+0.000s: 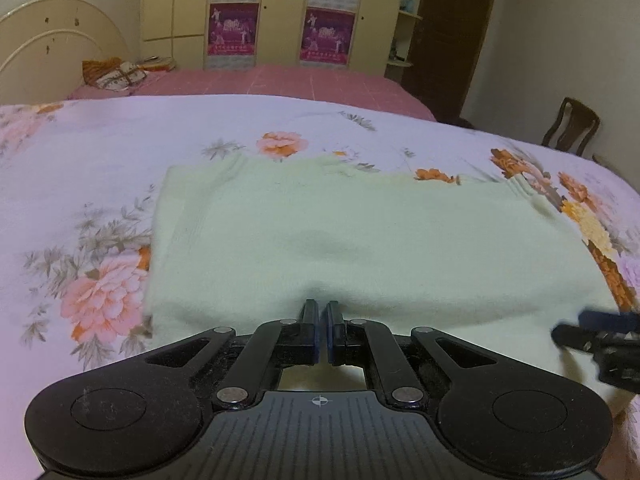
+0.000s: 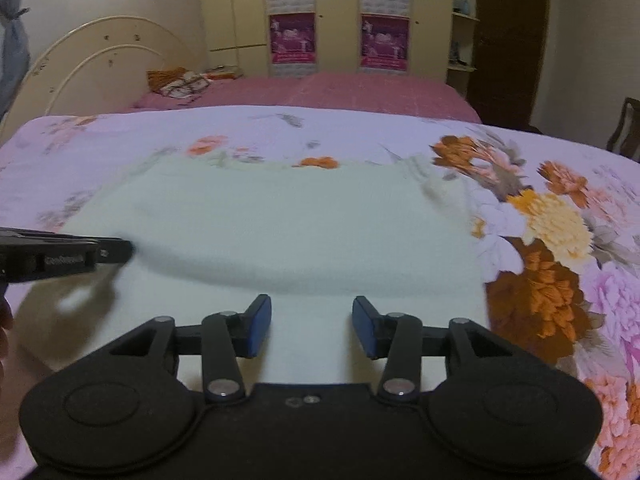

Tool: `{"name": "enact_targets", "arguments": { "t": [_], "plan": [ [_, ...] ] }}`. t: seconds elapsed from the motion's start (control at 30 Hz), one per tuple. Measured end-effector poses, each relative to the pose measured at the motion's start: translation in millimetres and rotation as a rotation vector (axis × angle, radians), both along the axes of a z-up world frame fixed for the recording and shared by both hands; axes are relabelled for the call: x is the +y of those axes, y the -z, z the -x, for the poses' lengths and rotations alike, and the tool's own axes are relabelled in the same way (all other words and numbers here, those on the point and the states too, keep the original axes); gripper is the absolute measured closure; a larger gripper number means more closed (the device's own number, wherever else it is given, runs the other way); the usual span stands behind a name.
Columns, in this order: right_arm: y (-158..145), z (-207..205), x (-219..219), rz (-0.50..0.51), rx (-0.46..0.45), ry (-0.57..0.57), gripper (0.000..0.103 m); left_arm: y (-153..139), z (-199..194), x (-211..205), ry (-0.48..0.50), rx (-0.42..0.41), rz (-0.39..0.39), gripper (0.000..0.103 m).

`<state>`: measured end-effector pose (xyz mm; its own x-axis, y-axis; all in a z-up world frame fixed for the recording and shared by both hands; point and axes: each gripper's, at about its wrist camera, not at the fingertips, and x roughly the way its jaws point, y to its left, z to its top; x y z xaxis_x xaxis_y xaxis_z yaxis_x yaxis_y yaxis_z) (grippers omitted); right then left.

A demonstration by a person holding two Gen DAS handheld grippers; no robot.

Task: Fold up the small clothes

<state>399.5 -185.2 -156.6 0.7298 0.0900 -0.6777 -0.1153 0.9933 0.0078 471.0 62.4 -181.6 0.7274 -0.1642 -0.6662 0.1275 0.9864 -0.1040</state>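
Observation:
A pale green garment [image 1: 340,232] lies folded into a wide rectangle on the floral bedspread [image 1: 80,184]; it also shows in the right wrist view [image 2: 280,220]. My left gripper [image 1: 321,312] is shut on the garment's near folded edge, which puckers at the fingertips. It shows from the side in the right wrist view [image 2: 116,250]. My right gripper [image 2: 312,320] is open and empty, just above the garment's near right part. Its tip shows in the left wrist view [image 1: 588,320].
The floral bedspread [image 2: 540,220] stretches around the garment on all sides. Behind it lie a pink bed [image 1: 260,80] with pillows [image 1: 116,74], a curved headboard [image 1: 48,44] and a wardrobe [image 1: 280,12]. A wooden chair [image 1: 572,126] stands at the right.

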Motion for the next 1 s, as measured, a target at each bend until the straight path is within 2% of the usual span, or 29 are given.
{"name": "enact_targets", "arguments": {
  "t": [0.03, 0.13, 0.2, 0.43, 0.47, 0.5, 0.53, 0.57, 0.6, 0.63, 0.67, 0.77, 1.0],
  "plan": [
    [9, -2, -8, 0.015, 0.038, 0.037, 0.06, 1, 3, 3, 0.004, -0.002, -0.009, 0.098],
    [13, 6, -25, -0.022, 0.023, 0.05, 0.06, 2, 13, 12, -0.007, -0.002, -0.017, 0.098],
    [9, 8, -23, -0.01, 0.032, 0.046, 0.06, -2, 20, 18, -0.031, 0.011, 0.0, 0.098],
    [-8, 19, -2, -0.12, 0.01, -0.015, 0.057, -9, 47, 30, -0.072, 0.081, 0.054, 0.098],
    [-9, 20, 3, -0.128, 0.017, -0.027, 0.057, -9, 50, 31, -0.08, 0.094, 0.068, 0.094],
    [-10, 22, 8, -0.134, 0.021, -0.04, 0.057, -10, 53, 33, -0.088, 0.105, 0.078, 0.087],
    [-10, 25, 13, -0.135, 0.022, -0.054, 0.057, -10, 56, 35, -0.091, 0.116, 0.097, 0.05],
    [-10, 27, 18, -0.135, 0.024, -0.066, 0.056, -11, 60, 34, -0.095, 0.116, 0.11, 0.006],
    [-10, 29, 22, -0.134, 0.025, -0.079, 0.056, -13, 65, 33, -0.115, 0.097, 0.107, 0.001],
    [-10, 32, 26, -0.133, 0.026, -0.089, 0.056, -17, 74, 31, -0.131, 0.046, 0.09, 0.0],
    [-10, 34, 29, -0.134, 0.028, -0.096, 0.056, -19, 77, 29, -0.117, 0.03, 0.075, 0.0],
    [-9, 40, 33, -0.139, 0.034, -0.1, 0.056, -20, 81, 26, -0.099, 0.057, 0.073, 0.0],
    [-14, 50, 26, -0.158, 0.029, -0.062, 0.056, -19, 93, 35, -0.144, 0.103, 0.164, 0.001]
  ]
}}
